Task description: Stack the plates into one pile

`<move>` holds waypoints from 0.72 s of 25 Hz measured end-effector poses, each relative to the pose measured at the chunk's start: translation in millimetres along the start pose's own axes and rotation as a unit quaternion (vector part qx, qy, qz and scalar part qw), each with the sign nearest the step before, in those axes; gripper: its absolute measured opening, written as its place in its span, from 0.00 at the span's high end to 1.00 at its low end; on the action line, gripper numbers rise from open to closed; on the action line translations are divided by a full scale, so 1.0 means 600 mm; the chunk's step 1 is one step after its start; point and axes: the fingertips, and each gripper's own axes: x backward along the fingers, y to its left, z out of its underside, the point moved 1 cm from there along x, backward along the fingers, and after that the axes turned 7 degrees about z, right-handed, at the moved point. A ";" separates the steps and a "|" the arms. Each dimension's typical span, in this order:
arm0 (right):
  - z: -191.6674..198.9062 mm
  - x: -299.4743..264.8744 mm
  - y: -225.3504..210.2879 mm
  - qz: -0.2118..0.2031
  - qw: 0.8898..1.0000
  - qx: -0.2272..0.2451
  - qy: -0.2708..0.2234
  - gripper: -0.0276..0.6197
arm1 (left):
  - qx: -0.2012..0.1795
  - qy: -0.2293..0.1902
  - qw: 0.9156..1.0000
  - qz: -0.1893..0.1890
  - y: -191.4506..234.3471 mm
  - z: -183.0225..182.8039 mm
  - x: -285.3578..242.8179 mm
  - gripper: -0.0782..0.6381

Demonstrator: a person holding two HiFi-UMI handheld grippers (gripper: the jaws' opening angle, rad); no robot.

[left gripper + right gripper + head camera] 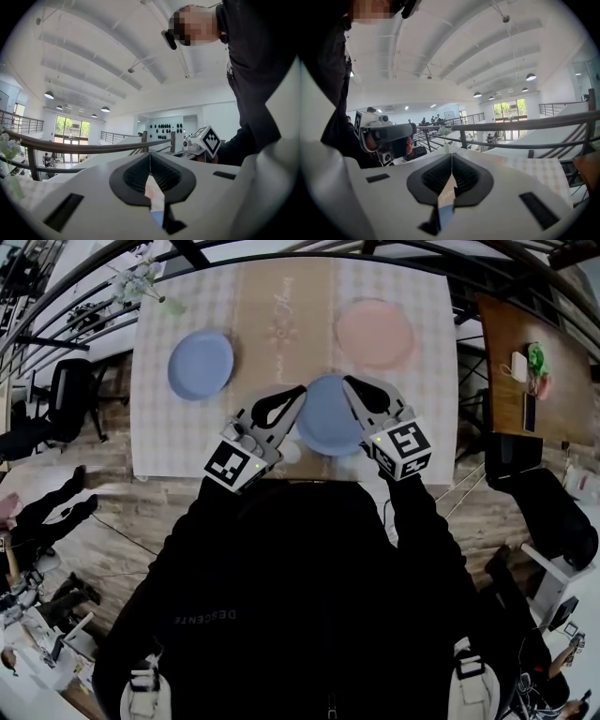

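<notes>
Three plates lay apart on the surface (157,432), none stacked. Near blue plate (328,420) sat at the near-middle, partly on the tan runner (281,310). Far blue plate (201,364) sat to the left on the checked cloth, well apart from the first. Pink plate (374,333) sat far right, just beside the runner's right edge.

Left gripper (299,391) was over the near blue plate's left rim, its tips angled in toward the far-middle. Jaws were closed, pads meeting in a straight seam in the left gripper view, nothing pinched between them. A sliver of runner and blue plate showed through the gap below the pads.

Right gripper (349,383) was over the same plate's right rim, angled in toward the left gripper, tips near each other but not touching. Its jaws were also closed tip to tip in the right gripper view, nothing held, with runner print and blue plate visible in the lower gap. Couldn't tell if either gripper touched the plate.

Each gripper view caught the other gripper's marker cube off to the side. The person's dark top filled the near half of the head view. A flower vase (141,282) stood at the far-left corner of the surface. A wooden side table (511,381) with small items stood off to the right, and a black chair (70,390) off to the left.
</notes>
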 end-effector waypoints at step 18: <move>0.184 0.040 -0.099 0.125 0.985 -0.069 0.095 0.92 | 0.011 0.017 0.994 0.109 -0.053 0.050 -0.061 0.86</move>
